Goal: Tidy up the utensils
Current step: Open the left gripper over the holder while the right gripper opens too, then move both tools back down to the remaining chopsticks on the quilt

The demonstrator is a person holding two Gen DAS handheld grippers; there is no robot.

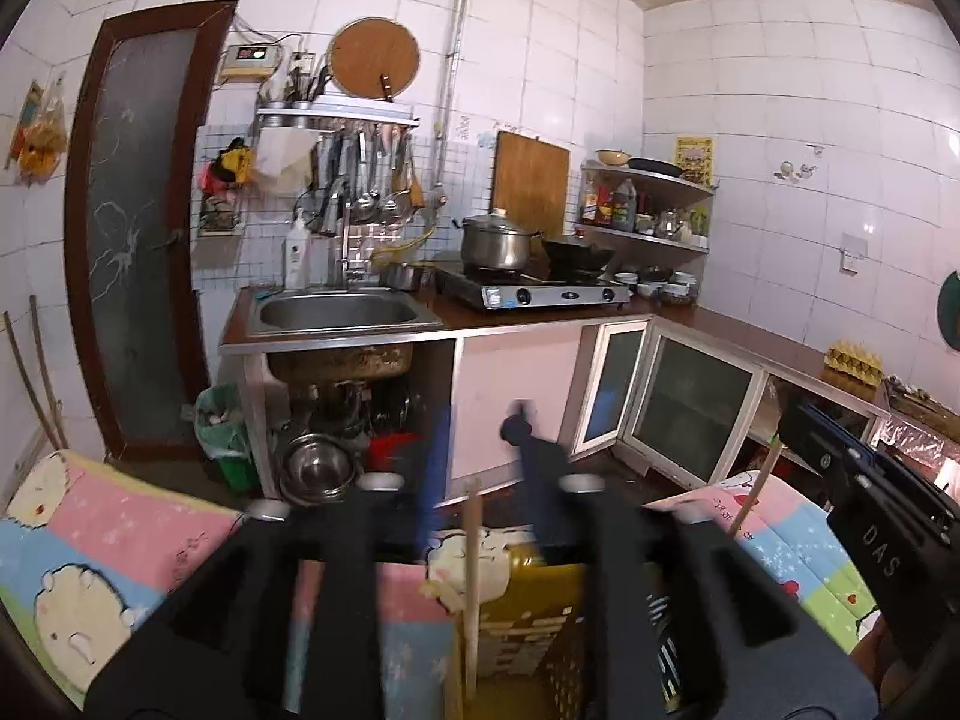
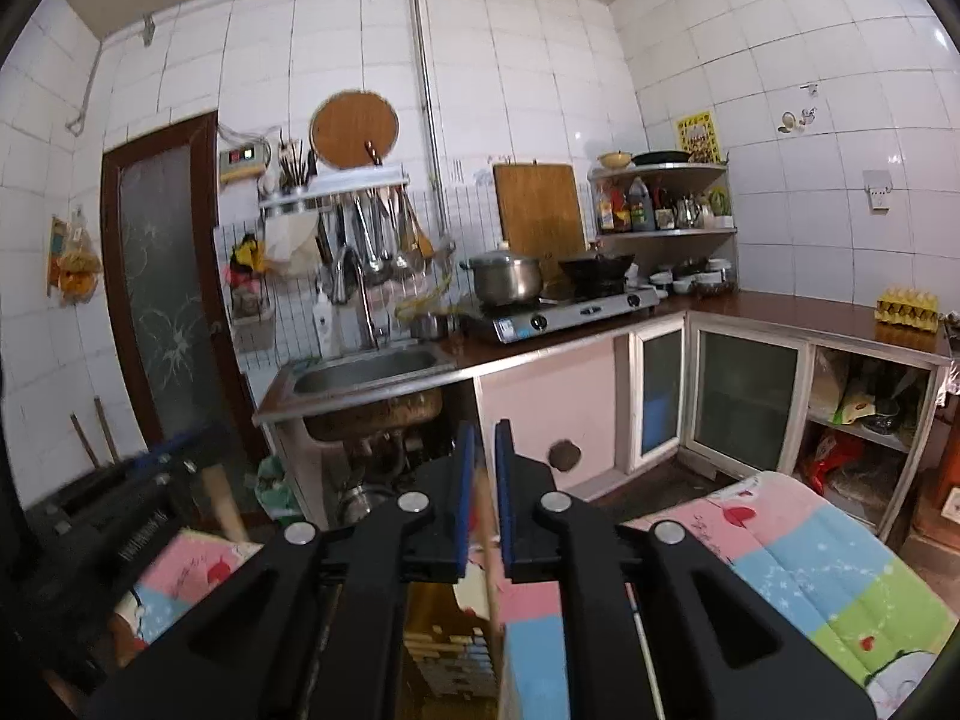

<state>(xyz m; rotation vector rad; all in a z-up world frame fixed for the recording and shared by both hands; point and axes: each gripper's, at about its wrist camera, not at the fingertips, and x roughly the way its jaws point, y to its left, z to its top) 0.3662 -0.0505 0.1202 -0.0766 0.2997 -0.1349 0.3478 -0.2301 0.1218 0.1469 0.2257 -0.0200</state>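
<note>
Two grippers: you hold both over the yellow basket (image 1: 528, 606), each pointing slightly down toward the kitchen counter (image 2: 780, 309) beyond.
Left gripper (image 1: 480, 426): its jaws stand partly open. A wooden stick (image 1: 471, 540) rises in the gap, and the blur hides whether either pad touches it. It looks loose to me.
Right gripper (image 2: 485, 438): its jaws are parted only a little. A thin wooden stick (image 2: 489, 546) runs up between the blue pads (image 2: 465, 480), with a sliver of space on each side, so I judge that nothing is gripped.
Utensils: both sticks stand upright with their lower ends down in the basket. More dark-handled pieces show at its right wall, too blurred for you to name.
Basket: it sits directly beneath your fingers, against the cartoon quilt (image 2: 810, 570) that covers the surface toward its left and right edges.
Step in hand: probably dropping long utensils upright into the basket, or about to pick them out again. The pictures do not settle which.
Next move: if you are releasing, widen each pair of jaws until the sticks are clear, then lift straight up so you do not tip them. If you are picking, centre each stick on the pads before closing.
Risk: the two grippers are close together, so keep them apart as you withdraw.
</note>
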